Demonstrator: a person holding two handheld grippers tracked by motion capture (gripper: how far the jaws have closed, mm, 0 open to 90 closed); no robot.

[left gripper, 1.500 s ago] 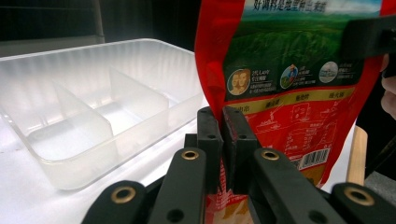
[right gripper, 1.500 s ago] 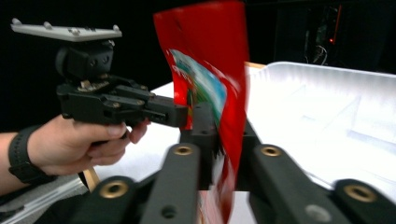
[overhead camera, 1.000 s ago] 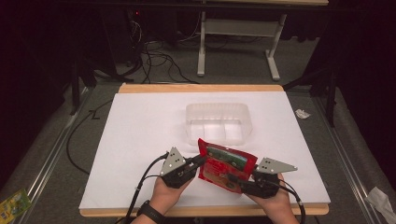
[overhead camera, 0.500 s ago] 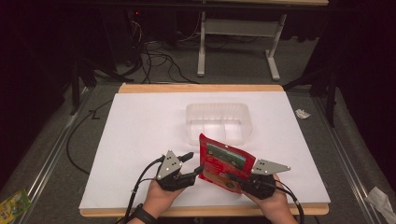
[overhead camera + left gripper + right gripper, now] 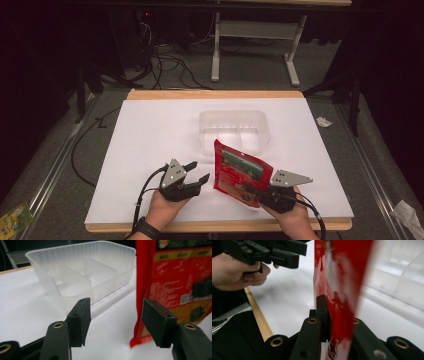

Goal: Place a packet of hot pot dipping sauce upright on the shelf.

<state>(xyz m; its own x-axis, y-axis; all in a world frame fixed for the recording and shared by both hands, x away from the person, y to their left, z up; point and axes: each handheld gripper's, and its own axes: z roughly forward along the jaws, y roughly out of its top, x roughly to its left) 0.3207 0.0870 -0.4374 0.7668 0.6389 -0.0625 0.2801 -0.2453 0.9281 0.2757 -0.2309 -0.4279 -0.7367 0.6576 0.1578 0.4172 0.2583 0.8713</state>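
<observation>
Two claws (image 5: 196,171) (image 5: 251,189), one red pouch (image 5: 240,171)

We see a red snack pouch (image 5: 240,172) with a green picture panel, standing upright on its bottom edge on the white desk (image 5: 150,135). It stands just in front of a clear divided tray (image 5: 232,130), near the front edge.

A clear divided tray (image 5: 232,131) rests on the white table (image 5: 140,145).
</observation>
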